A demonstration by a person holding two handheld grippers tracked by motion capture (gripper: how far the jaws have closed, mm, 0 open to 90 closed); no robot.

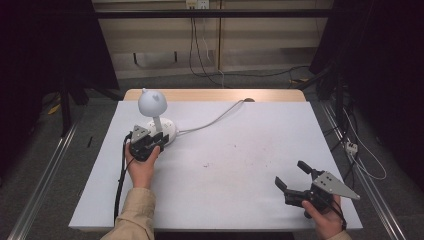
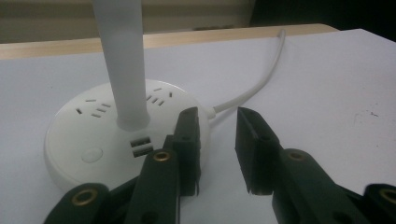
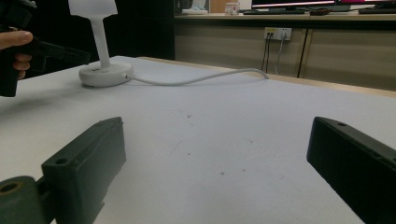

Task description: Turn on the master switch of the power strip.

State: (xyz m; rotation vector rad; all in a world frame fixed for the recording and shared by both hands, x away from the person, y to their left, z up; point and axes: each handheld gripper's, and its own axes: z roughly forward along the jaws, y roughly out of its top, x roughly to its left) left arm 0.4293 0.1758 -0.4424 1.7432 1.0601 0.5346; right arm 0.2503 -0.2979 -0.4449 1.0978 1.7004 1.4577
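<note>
A white desk lamp with a round, eared head (image 1: pixel 151 101) stands on a round base (image 1: pixel 167 131) at the table's left. The base (image 2: pixel 93 135) carries socket slots, two USB ports (image 2: pixel 141 145) and a round button (image 2: pixel 92 154). My left gripper (image 1: pixel 156 139) sits at the base's near edge, its jaws a little apart with nothing between them (image 2: pixel 217 116); the left jaw overlaps the base's rim. My right gripper (image 1: pixel 290 172) hovers near the table's front right, wide open and empty (image 3: pixel 215 130). The lamp (image 3: pixel 103 46) and the left hand (image 3: pixel 16 46) show far off.
A white cable (image 1: pixel 215 119) runs from the lamp base to the table's far edge. The white table top (image 1: pixel 225 165) has small dark specks near its middle. Wall sockets with plugged cords (image 3: pixel 278 33) sit behind the table. Metal rails (image 1: pixel 45 180) flank both sides.
</note>
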